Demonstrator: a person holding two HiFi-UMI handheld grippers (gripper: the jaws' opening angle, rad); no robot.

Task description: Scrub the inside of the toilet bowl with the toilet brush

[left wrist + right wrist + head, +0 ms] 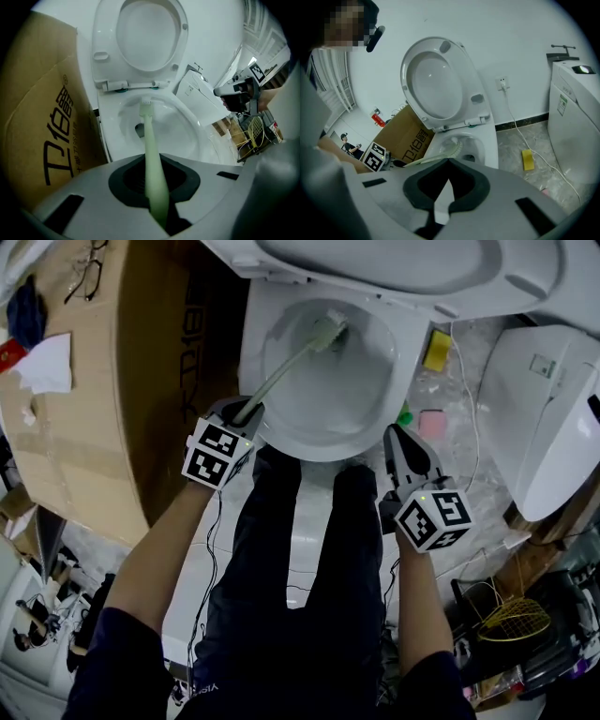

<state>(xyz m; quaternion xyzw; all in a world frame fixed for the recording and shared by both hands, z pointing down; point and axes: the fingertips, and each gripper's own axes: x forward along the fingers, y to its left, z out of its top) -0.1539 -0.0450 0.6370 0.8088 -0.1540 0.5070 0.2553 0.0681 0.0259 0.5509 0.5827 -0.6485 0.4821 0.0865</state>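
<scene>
The white toilet bowl (255, 345) stands open at the top of the head view, its seat and lid (375, 261) raised. A pale green toilet brush (281, 371) slants into it, with the bristle head (328, 331) against the far inner wall above the drain. My left gripper (248, 411) is shut on the handle's near end at the bowl's front left rim. In the left gripper view the handle (149, 140) runs out between the jaws (157, 187) into the bowl (206, 140). My right gripper (398, 437) hangs shut and empty right of the bowl (485, 140).
A big cardboard box (94, 381) with glasses (84, 273) on it stands close on the left. A yellow sponge (437, 350), a pink sponge (431, 423) and a white cable lie on the floor at right, beside a white appliance (544, 418). The person's legs (300, 596) stand before the bowl.
</scene>
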